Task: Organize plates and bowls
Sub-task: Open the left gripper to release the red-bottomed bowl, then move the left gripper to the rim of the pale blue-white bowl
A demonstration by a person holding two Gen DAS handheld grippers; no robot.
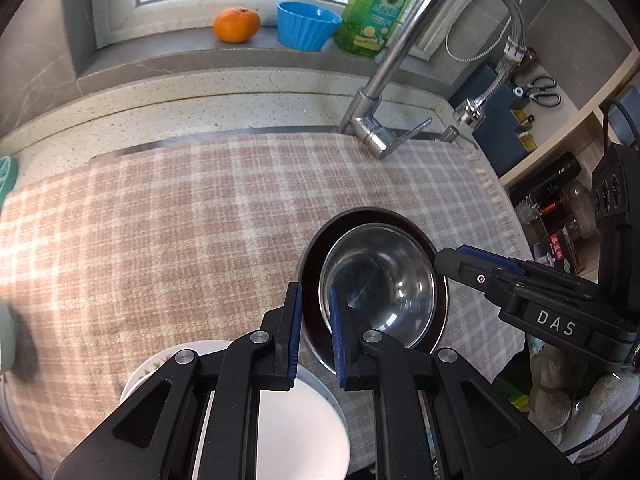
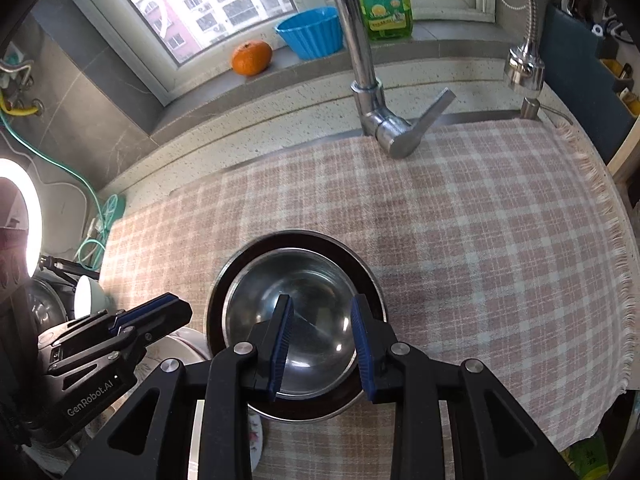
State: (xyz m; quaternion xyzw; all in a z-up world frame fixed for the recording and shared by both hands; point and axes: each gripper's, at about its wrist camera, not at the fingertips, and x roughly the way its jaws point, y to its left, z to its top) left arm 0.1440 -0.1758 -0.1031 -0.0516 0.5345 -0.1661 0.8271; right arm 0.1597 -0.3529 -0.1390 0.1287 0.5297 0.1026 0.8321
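One white bowl [image 1: 280, 412] half hidden by hand-held gripper [image 1: 314, 320]

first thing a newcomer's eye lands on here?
The steel bowl nested in a dark-rimmed bowl on the checked cloth, with the right gripper open above it and the left gripper near its rim. Then the windowsill: orange, blue cup, green soap bottle.

The round shiny steel bowl [image 2: 296, 320] sat in a dark glossy bowl [image 2: 370, 280]. The pink checked cloth [image 1: 160, 240] looked soft and woven (fringed at one edge). The black gripper fingers [image 2: 280, 336] had ridged blue pads.
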